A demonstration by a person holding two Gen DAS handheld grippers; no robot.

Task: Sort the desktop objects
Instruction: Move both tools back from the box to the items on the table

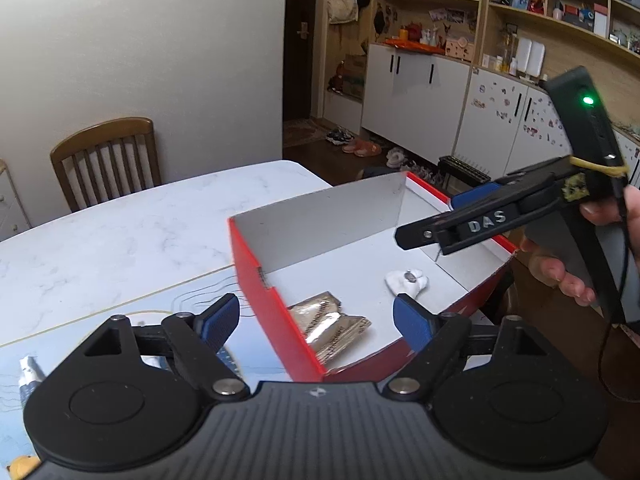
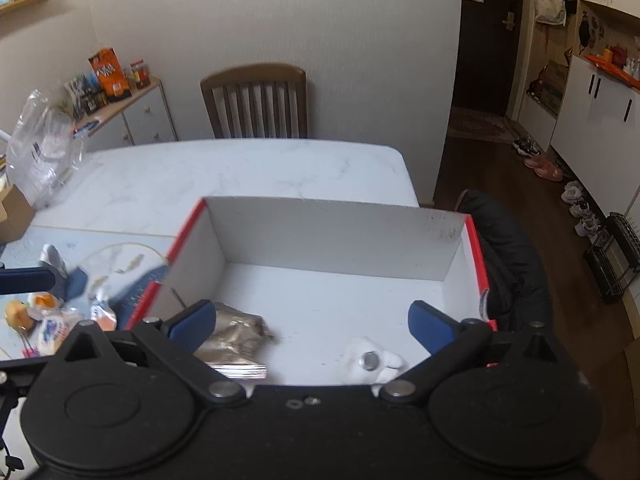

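A red box with a white inside (image 1: 276,312) (image 2: 320,232) stands on the table. In it lie silver-brown foil packets (image 1: 328,326) (image 2: 236,340) and a white object with a round metal piece (image 1: 408,280) (image 2: 370,362). My left gripper (image 1: 316,320) is open and empty, straddling the box's left wall. My right gripper (image 2: 312,322) is open and empty, above the box's near edge; it also shows in the left wrist view (image 1: 448,220) over the box's right side. Small items lie on a blue mat left of the box (image 2: 52,320).
A white marble table (image 2: 240,172) holds the box. A wooden chair (image 2: 256,100) stands behind it. A clear plastic bag (image 2: 40,148) and a cardboard box (image 2: 12,216) sit at the left. A dark jacket on a chair (image 2: 508,256) is right of the box.
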